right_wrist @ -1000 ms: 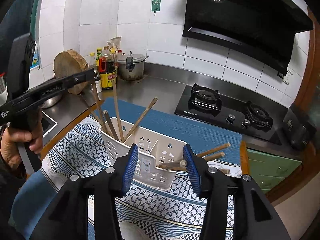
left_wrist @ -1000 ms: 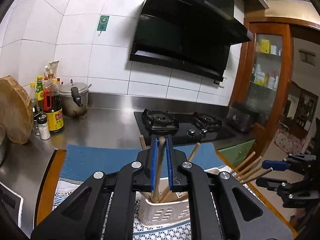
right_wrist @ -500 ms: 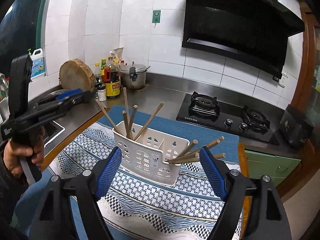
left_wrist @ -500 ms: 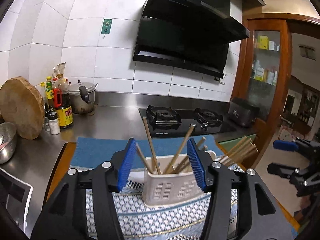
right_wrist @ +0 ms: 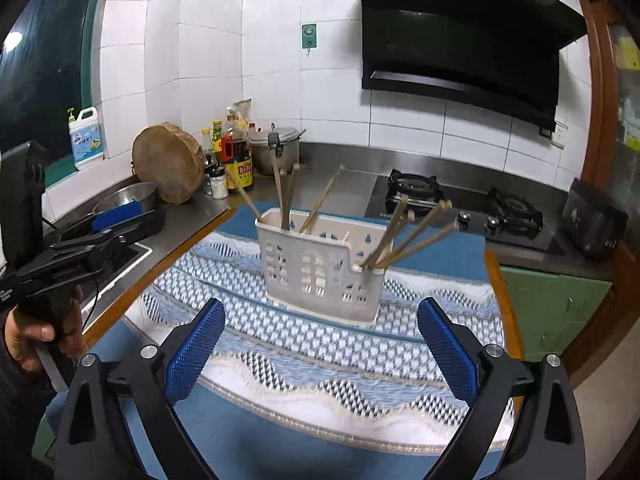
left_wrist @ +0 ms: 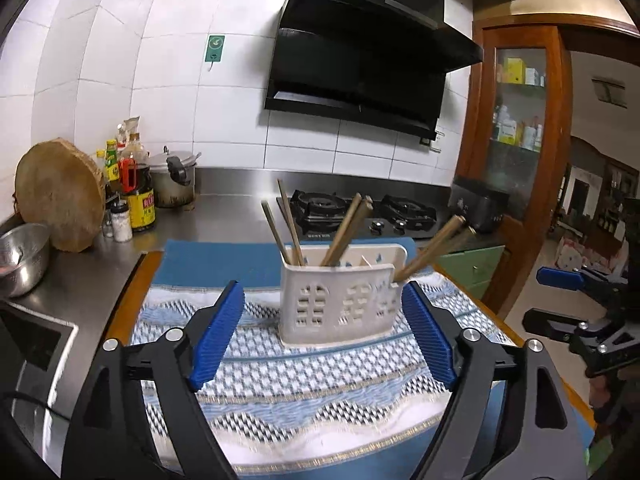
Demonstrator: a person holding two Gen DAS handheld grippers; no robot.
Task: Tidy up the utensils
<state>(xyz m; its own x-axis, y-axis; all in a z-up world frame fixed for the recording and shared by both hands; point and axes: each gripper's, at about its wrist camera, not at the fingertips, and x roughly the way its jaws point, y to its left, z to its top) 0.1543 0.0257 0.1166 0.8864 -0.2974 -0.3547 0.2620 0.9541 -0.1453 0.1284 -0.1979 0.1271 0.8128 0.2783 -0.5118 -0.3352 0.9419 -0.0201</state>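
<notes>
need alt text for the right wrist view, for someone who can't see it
A white utensil holder with wooden chopsticks leaning out stands on a blue patterned cloth, framed by the right gripper, its jaws opening with nothing between them. Behind are a gas stove, sauce bottles and a round wooden board.

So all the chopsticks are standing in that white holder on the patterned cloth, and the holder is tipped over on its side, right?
Not quite. The white holder stands upright on the patterned cloth, as the right wrist view shows. The chopsticks do stand in it, leaning at angles.
</notes>
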